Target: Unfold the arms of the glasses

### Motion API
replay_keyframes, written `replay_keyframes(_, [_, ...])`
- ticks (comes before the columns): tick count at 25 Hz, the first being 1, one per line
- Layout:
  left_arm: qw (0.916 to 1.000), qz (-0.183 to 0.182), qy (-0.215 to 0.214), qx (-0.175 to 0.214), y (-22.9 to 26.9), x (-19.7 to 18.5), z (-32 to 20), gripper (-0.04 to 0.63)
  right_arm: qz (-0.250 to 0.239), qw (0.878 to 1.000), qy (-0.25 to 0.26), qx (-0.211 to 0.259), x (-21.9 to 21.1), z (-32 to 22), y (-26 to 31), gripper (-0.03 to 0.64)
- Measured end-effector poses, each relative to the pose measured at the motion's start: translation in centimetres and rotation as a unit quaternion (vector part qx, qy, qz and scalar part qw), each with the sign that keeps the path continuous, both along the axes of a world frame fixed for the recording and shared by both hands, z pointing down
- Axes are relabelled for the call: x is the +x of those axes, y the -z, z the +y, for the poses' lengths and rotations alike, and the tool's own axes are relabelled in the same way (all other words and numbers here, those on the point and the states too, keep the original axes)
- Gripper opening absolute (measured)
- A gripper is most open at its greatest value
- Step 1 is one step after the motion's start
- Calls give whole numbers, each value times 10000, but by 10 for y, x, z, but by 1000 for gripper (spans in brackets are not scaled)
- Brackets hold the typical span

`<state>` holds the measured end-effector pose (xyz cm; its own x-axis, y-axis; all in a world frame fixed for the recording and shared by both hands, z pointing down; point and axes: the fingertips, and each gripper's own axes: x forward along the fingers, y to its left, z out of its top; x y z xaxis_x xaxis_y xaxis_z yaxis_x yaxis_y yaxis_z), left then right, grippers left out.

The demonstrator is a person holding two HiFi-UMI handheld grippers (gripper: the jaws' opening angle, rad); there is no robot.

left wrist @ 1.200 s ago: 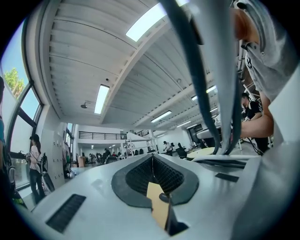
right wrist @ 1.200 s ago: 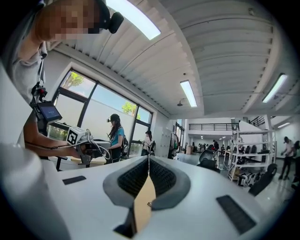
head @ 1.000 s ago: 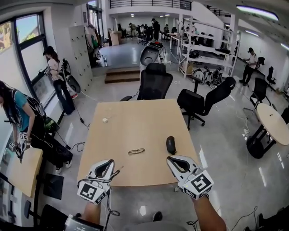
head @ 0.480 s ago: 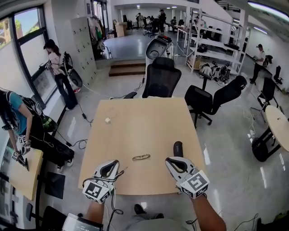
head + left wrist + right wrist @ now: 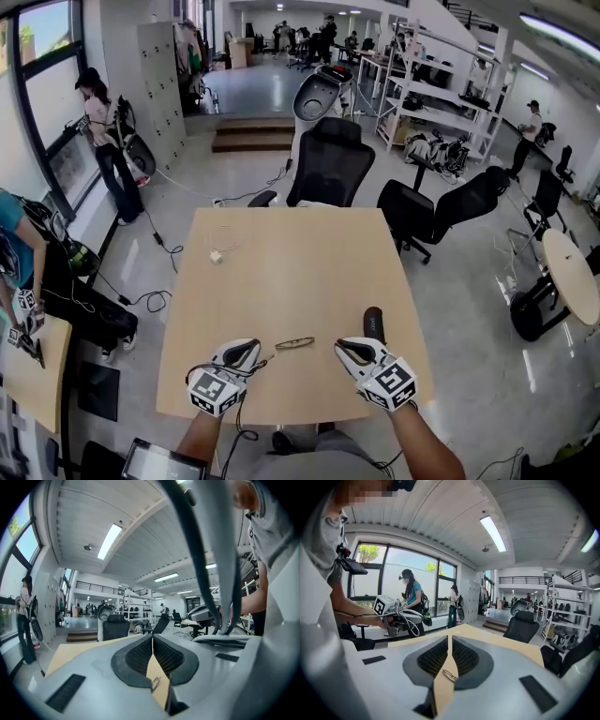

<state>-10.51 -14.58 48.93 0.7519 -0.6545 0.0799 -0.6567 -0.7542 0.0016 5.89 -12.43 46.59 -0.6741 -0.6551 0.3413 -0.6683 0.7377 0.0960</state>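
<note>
Head view: the glasses (image 5: 294, 343) lie on the counter (image 5: 281, 262) near its 6 o'clock edge. The left gripper (image 5: 255, 350) hovers at their 9 o'clock and the right gripper (image 5: 340, 348) at 3 o'clock, both clear of them with fingers pressed together on nothing. A black case (image 5: 374, 323) lies at 2 o'clock.

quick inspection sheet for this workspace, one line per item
surface: light wooden table, mostly bare
job's things: glasses flat near the front edge, arms look folded, untouched
clutter: dark oblong case; small white plug with thin cord
grippers: left gripper and right gripper flank the glasses, jaws together, holding nothing
cables: wire on the left gripper; loose cables on the floor
surroundings: office chairs, shelving, a person by the window
</note>
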Motion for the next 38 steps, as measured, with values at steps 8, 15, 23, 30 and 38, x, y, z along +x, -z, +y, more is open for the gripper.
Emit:
replay_keyframes(8, [9923, -166, -121, -1218, -114, 2, -39, 8, 704, 9929, 384, -882, -20, -55, -94, 75])
replay_keyframes(15, [9770, -484, -335, -2050, -198, 27, -55, 8, 1485, 9701, 894, -1701, -20, -88, -199, 97])
replay_keyframes(23, [9645, -865, -249, -2483, -254, 36, -75, 8, 2284, 9367, 1355, -2281, -11, -117, -288, 97])
replay_keyframes(30, [9563, -1048, -365, -2703, -284, 39, -86, 8, 2523, 9189, 1715, -2500, -15, -122, -312, 97])
replay_keyframes(38, [9482, -1468, -933, -2656, -292, 53, -86, 8, 2801, 8926, 2453, -2541, -26, -99, -320, 97])
